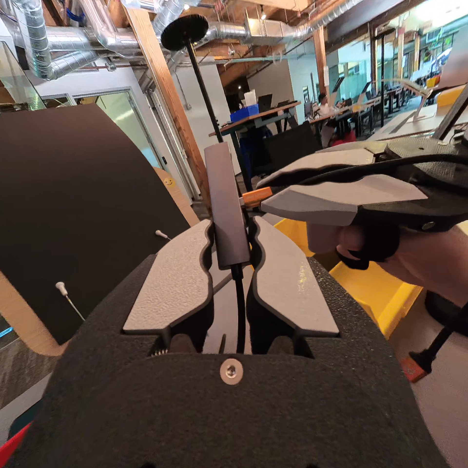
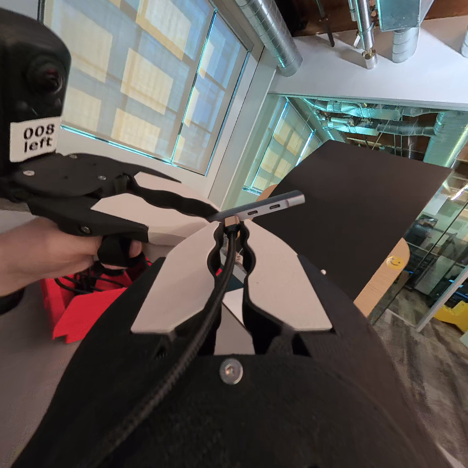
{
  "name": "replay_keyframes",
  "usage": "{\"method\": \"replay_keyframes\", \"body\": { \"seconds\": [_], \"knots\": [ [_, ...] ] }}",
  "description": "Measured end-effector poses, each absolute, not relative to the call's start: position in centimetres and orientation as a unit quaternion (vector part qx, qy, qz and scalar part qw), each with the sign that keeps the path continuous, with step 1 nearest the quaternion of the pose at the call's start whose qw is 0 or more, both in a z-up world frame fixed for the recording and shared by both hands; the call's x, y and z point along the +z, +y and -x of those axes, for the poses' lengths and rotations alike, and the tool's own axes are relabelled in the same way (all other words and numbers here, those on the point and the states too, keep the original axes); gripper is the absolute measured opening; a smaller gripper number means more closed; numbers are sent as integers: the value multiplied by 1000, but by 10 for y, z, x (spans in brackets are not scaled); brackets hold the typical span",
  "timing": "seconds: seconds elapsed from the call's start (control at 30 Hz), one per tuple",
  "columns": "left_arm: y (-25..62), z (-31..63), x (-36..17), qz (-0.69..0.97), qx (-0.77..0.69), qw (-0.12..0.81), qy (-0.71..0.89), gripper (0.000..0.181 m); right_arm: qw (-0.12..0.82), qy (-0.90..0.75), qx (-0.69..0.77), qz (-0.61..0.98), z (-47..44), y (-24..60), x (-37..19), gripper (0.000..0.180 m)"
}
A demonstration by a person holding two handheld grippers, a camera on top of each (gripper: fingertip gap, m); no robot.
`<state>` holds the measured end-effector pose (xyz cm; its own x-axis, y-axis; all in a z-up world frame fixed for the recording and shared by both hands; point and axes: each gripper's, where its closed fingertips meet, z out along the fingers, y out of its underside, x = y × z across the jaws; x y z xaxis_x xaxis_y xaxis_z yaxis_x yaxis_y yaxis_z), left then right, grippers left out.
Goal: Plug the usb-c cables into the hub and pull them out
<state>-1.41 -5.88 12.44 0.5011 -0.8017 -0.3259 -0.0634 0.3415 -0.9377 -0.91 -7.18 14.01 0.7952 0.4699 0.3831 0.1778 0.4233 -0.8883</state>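
Grey metal, the hub (image 1: pixel 229 210) stands upright in the air, clamped at its lower end between the fingers of the left gripper (image 1: pixel 231 236), its own black lead hanging down between them. To its right, the right gripper (image 1: pixel 263 196) is closed on the orange plug (image 1: pixel 257 197) of a cable, whose metal tip sits at a port in the hub's side edge; how deep it sits I cannot tell. Two more ports (image 2: pixel 262 210) lie open beyond it. A crooked push or pull could jam the plug, twist the hub in its narrow grip, or slip the fingers off.
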Motion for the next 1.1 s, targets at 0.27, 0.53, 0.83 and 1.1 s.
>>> {"method": "replay_keyframes", "body": {
  "seconds": [0.27, 0.53, 0.83, 1.1],
  "knots": [
    [-60, 14, 124, 516, -246, 701, 426, 25, 779, -331, 42, 532, 8, -72, 137, 13],
    [-64, 14, 124, 510, -239, 704, 432, 26, 772, -337, 53, 536, 9, -74, 137, 13],
    [-62, 14, 123, 511, -203, 714, 433, 26, 775, -331, 41, 537, 9, -73, 138, 13],
    [-46, 30, 115, 559, -280, 651, 431, 25, 718, -424, 57, 550, -10, -74, 129, 35]
  ]
}}
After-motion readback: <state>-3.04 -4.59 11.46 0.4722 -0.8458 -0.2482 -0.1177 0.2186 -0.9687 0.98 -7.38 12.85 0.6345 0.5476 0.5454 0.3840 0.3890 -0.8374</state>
